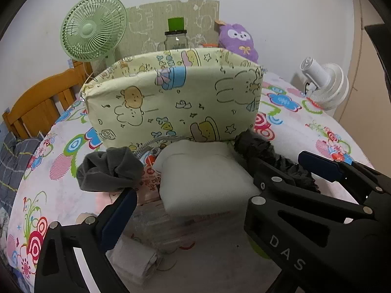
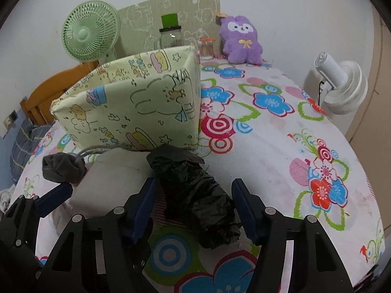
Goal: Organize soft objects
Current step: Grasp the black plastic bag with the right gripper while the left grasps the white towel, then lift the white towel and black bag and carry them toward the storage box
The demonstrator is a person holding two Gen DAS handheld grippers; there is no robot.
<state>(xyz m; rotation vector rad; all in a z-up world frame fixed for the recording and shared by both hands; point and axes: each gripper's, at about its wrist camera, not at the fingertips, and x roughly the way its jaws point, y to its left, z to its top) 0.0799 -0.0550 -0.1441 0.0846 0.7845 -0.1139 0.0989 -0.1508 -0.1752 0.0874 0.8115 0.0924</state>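
On the bed, in front of the box: three soft things in a row on the flowered sheet, namely a grey sock bundle, a white cushion and a crumpled black bag.
Box: yellow fabric box with cartoon print, upright and open at the top, just behind the row; likely the place meant for the soft things, hence set within easy reach.
Black bag: lies lengthwise between the right fingers, far end almost touching the box's front wall, apart from the cushion's edge.
Right gripper: tilted down over the bag, fingers spread on either side of it, pads close to the plastic but not visibly pressing; placed so for a grasp across the narrow width.
Left gripper: fingers wide apart, straddling the cushion, left pad just beside the sock bundle; holds nothing.
Step in hand: probably pickup of the bag, with the cushion next.
Risk: thin, slippery plastic, apt to crumple or slide out of a shallow pinch.
Bystanders: purple plush toy at the wall, well apart.
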